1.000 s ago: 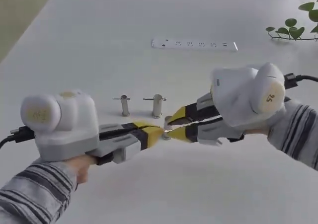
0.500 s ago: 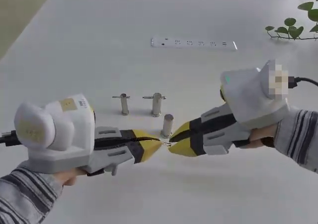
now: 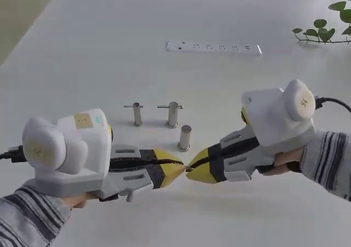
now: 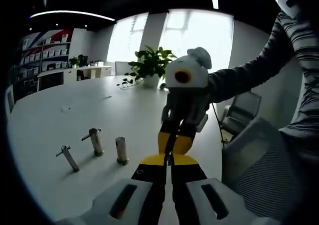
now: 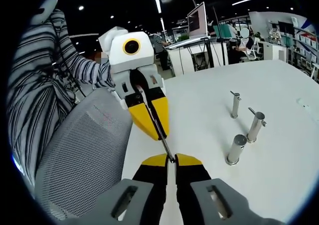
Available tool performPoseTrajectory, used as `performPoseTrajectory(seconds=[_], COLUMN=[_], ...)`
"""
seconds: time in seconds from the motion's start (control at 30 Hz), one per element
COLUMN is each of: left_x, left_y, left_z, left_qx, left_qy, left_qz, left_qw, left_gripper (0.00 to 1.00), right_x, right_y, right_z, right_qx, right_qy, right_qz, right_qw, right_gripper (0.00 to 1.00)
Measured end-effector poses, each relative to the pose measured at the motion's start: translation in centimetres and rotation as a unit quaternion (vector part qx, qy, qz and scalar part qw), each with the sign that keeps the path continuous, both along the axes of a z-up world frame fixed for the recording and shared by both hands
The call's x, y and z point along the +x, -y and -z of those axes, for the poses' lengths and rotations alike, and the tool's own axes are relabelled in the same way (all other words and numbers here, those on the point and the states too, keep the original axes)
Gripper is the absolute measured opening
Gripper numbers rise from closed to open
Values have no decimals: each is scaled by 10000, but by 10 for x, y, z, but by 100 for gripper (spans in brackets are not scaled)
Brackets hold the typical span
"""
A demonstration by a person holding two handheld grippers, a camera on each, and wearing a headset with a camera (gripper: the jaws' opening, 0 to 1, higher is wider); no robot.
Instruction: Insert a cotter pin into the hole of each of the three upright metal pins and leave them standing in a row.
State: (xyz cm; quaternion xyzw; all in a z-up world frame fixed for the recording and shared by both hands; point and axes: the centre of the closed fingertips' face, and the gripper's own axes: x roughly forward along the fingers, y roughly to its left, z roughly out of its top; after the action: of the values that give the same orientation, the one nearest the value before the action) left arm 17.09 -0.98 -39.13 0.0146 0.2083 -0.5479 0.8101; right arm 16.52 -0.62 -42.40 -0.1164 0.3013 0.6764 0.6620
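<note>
Nearest me, above the near part of the bench (image 3: 109, 50), the left gripper (image 3: 180, 168) and right gripper (image 3: 193, 170) meet tip to tip. Both sets of fingers are clenched on one thin cotter pin (image 5: 160, 135), held clear of the bench between them.

Just beyond stands the bare metal pin (image 3: 185, 138), upright, with nothing through it. Behind it, toward the bench middle, a fitted metal pin (image 3: 137, 114) and a second fitted metal pin (image 3: 173, 114) stand side by side. A power strip (image 3: 214, 49) lies toward the far edge.

The risk, in my judgement, is the handover. If either side releases before the other is secure, the cotter pin drops or twists. A gripper swung low could also topple the bare metal pin.
</note>
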Motion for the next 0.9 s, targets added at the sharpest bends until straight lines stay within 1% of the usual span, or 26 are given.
performPoseTrajectory(seconds=[0.1, 0.2, 0.3, 0.37, 0.43, 0.5, 0.53, 0.57, 0.63, 0.67, 0.7, 0.73, 0.8, 0.83, 0.9], left_x=[-1, -1, -2, -1, -1, 0, 0, 2, 2, 3, 5, 6, 9, 10, 11], left_y=[-1, -2, -1, -2, -2, -2, -2, -2, -2, -2, -3, -4, -5, -5, -5], left_z=[2, 4, 5, 5, 6, 6, 7, 8, 9, 9, 10, 11, 13, 14, 16], left_qx=[27, 36, -1, 18, 21, 49, 82, 140, 129, 125, 150, 165, 170, 170, 172], left_qy=[-49, -100, -142, -134, -142, -93, -41, 63, 46, 41, 86, 94, 67, 85, 62], left_qz=[0, -6, -26, -45, -50, -53, -55, -92, -92, -121, -194, -226, -303, -335, -375], left_qw=[10000, 9999, 9999, 9999, 9999, 9999, 9999, 9998, 9999, 9998, 9997, 9996, 9994, 9993, 9991], left_gripper=[0, 0, 0, 0, 0, 0, 0, 0, 0, 0, 1, 2, 3, 4, 8], right_x=[-1, -1, 0, 2, 3, 5, 6, 5, 7, 6, 7, 8, 8, 9, 13], right_y=[1, 2, 3, 4, 5, 5, 6, 6, 6, 7, 7, 7, 8, 8, 9], right_z=[-1, -2, -2, -3, -2, -2, -2, -2, -2, -1, -1, 0, 0, 0, 0], right_qx=[-38, -104, -179, -220, -266, -359, -390, -430, -505, -524, -545, -573, -595, -600, -616], right_qy=[54, 192, 320, 562, 684, 953, 1027, 1072, 1223, 1231, 1252, 1312, 1386, 1403, 1428], right_qz=[-47, -120, -183, -248, -317, -413, -433, -470, -509, -522, -525, -544, -579, -575, -524], right_qw=[10000, 9997, 9992, 9979, 9968, 9939, 9930, 9922, 9899, 9896, 9892, 9882, 9869, 9866, 9864], right_gripper=[0, 0, 0, 0, 0, 0, 0, 0, 0, 0, 0, 0, 0, 0, 0])
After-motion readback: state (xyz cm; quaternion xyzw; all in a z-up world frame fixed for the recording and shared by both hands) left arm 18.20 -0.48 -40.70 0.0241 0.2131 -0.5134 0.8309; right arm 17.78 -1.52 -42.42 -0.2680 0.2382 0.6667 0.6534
